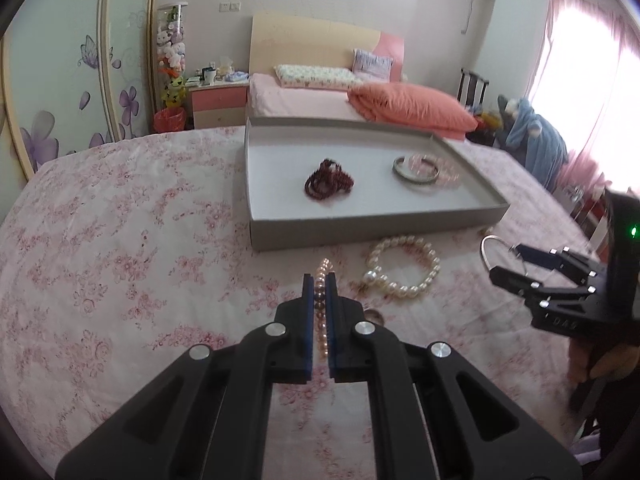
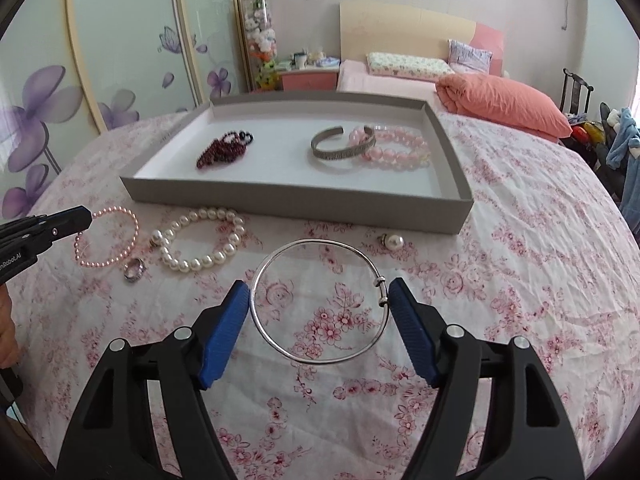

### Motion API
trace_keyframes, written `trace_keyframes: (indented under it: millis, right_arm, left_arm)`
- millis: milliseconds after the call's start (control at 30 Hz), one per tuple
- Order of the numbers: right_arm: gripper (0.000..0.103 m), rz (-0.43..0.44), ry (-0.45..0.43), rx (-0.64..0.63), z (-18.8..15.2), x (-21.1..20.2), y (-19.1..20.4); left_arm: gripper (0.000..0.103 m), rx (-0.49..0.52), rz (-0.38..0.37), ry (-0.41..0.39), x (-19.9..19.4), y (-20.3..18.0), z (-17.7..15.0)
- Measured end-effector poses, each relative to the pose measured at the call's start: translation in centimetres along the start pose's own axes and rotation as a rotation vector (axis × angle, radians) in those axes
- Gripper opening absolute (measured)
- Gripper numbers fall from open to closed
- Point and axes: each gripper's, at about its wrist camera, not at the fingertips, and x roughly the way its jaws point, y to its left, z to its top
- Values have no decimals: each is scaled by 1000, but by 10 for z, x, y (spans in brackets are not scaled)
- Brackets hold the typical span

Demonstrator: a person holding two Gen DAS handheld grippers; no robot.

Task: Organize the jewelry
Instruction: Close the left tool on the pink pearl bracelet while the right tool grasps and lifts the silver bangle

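A grey tray (image 2: 296, 200) on the floral cloth holds a dark red bead bracelet (image 2: 222, 150), a silver cuff (image 2: 342, 144) and a pink bead bracelet (image 2: 394, 148). My left gripper (image 1: 319, 280) is shut on a small pink pearl bracelet (image 2: 108, 238) in front of the tray. My right gripper (image 2: 320, 292) is open with its jaws on either side of a thin silver bangle (image 2: 320, 300) that lies on the cloth. A white pearl bracelet (image 2: 204, 242), a silver ring (image 2: 134, 270) and a pearl earring (image 2: 392, 242) lie loose nearby.
The tray (image 1: 360, 228) sits mid-table in the left wrist view, with the white pearl bracelet (image 1: 402, 268) in front of it. A bed with an orange quilt (image 2: 504, 104) stands behind the table. A wardrobe with purple flowers (image 2: 48, 104) is to the left.
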Motion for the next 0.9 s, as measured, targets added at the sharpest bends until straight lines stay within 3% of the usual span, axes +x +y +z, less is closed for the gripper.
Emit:
trace_keyframes:
  millis: [533,900]
  right_arm:
    - [72,37,-119,27,2,-24,9]
    - [72,-9,-244,17,6,-45,14]
  left_arm:
    - [6,-66,-47,-82,-28,-5,5]
    - [6,-90,-31,-120,-36,-9,10]
